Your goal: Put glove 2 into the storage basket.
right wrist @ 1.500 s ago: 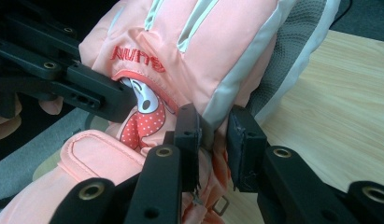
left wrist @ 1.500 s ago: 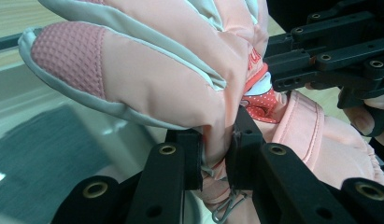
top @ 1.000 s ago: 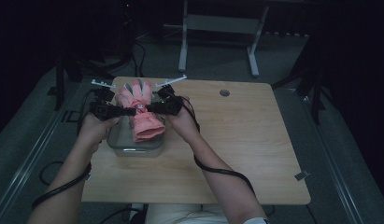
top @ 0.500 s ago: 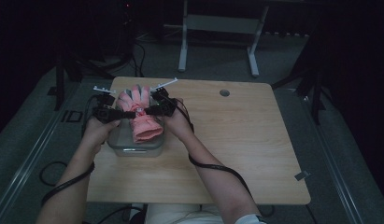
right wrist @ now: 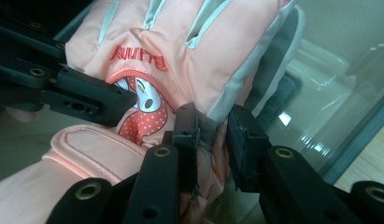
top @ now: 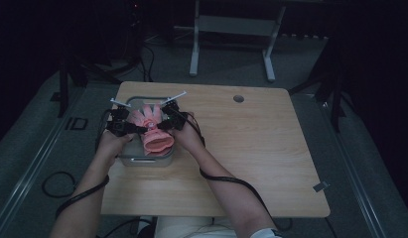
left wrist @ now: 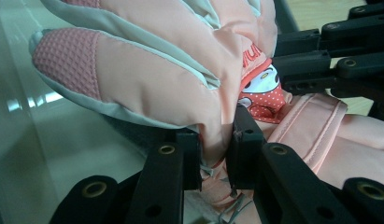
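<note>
Glove (top: 153,130), pink with pale trim and a cartoon patch, hangs between both hand-held grippers over a clear bin (top: 142,159) on the bench (top: 271,148), its cuff toward the person. The left hand-held gripper (left wrist: 214,148) is clamped on the glove's edge by the thumb side. The right hand-held gripper (right wrist: 212,140) pinches the opposite edge, its jaws having just eased slightly apart with fabric between them. Glove fingers point away, toward the bin's far wall.

A padded pink glove (top: 154,130) with pale grey trim and a cartoon patch hangs fingers toward twelve o'clock, cuff toward six, over a clear bin (top: 142,159).
</note>
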